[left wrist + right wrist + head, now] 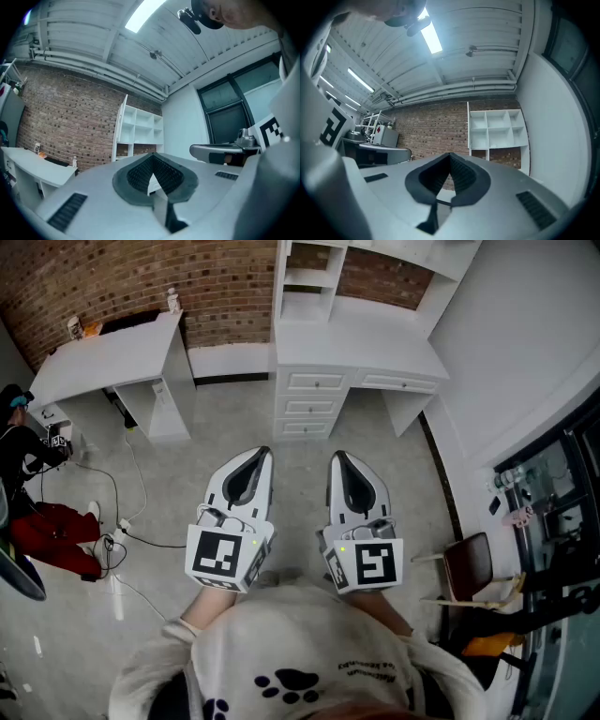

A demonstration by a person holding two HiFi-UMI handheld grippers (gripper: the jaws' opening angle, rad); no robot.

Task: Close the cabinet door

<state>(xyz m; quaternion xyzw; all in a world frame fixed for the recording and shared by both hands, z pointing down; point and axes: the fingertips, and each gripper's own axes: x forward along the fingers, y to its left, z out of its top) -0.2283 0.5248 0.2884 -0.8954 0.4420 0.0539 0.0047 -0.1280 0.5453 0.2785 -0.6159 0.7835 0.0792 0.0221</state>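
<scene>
A grey concrete floor (187, 474) filled most of the head view, closed at the far side by a red brick wall (112, 277) and on the right by a plain white wall (525, 334) that gave way to dark glazed frames (562, 493). The white cabinet unit (314, 404) stood against the brick wall straight ahead, with three drawers below and open shelves above; its door could not be made out in any view. A stretch of floor lay between it and the tools. A long white bench (103, 357) stood to its left, carrying a small bottle (172, 299) at the wall end. A seated person in red trousers (42, 521) was at the left edge, and a brown chair (466, 563) at the right. Black and white cables (141, 540) trailed over the floor from the bench. The left tool (265, 452) and right tool (336, 457) were held side by side, well short of the unit, each with its jaws pressed together and nothing between them. Each carried a marker cube (223, 556) with black-and-white squares and no readable words. The wearer's pale sweatshirt (281, 634) bore a dark paw print (291, 681) and a line of print too small to read.
</scene>
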